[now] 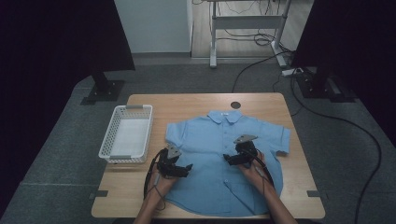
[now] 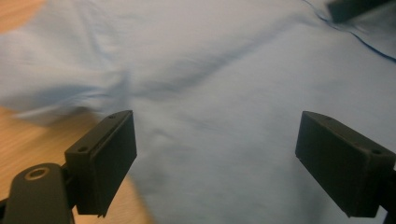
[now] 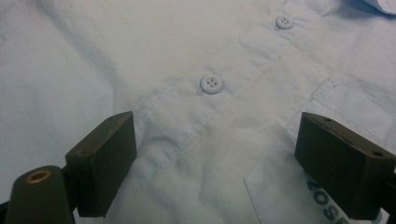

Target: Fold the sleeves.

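Both your left hand-held gripper (image 1: pixel 187 167) and right hand-held gripper (image 1: pixel 227 158) are hovering wide open, holding nothing, over the soft, light blue shirt (image 1: pixel 210 140); pinch a doubled edge, since single cloth is likely slipping.

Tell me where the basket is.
In the high view, the white basket sits on the table's left side, just left of the blue shirt and beyond the left gripper.

Overhead table; two close shirt (image 1: pixel 224 154) views
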`<state>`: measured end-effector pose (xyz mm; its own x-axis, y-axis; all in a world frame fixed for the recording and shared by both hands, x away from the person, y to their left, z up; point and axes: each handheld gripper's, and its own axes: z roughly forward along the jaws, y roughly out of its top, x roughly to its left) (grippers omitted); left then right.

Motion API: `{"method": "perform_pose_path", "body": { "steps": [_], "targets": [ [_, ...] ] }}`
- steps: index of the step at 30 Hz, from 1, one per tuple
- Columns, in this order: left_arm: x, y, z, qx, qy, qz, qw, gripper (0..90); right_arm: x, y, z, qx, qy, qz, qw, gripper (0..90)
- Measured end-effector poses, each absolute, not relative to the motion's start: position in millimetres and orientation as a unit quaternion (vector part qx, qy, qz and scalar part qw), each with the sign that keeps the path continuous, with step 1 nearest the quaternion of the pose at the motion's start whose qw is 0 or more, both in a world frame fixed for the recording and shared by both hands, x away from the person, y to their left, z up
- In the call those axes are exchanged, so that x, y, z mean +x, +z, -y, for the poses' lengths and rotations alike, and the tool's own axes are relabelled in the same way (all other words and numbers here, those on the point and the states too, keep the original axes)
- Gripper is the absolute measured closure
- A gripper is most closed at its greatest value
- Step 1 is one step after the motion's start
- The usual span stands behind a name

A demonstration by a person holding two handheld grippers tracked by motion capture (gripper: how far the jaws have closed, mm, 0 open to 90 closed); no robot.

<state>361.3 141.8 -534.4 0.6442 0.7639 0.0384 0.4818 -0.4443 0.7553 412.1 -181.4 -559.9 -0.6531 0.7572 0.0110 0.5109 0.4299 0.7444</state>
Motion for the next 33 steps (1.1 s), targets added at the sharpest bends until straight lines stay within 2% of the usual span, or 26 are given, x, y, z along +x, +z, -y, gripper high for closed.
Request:
{"method": "perform_pose_path", "body": {
  "steps": [9, 20, 33],
  "targets": [
    [370, -526, -159, 0.811, 0.21, -0.402, 0.37, 13.2, 390, -560, 193, 0.383, 0.373, -0.829, 0.164, 12.9],
    [387, -524, -155, 0.807, 0.211, -0.406, 0.372, 13.5, 360, -561, 207, 0.387, 0.372, -0.827, 0.167, 12.9],
    [409, -547, -154, 0.809, 0.21, -0.436, 0.335, 14.8, 340, -561, 214, 0.387, 0.372, -0.827, 0.167, 12.9]
  ]
}}
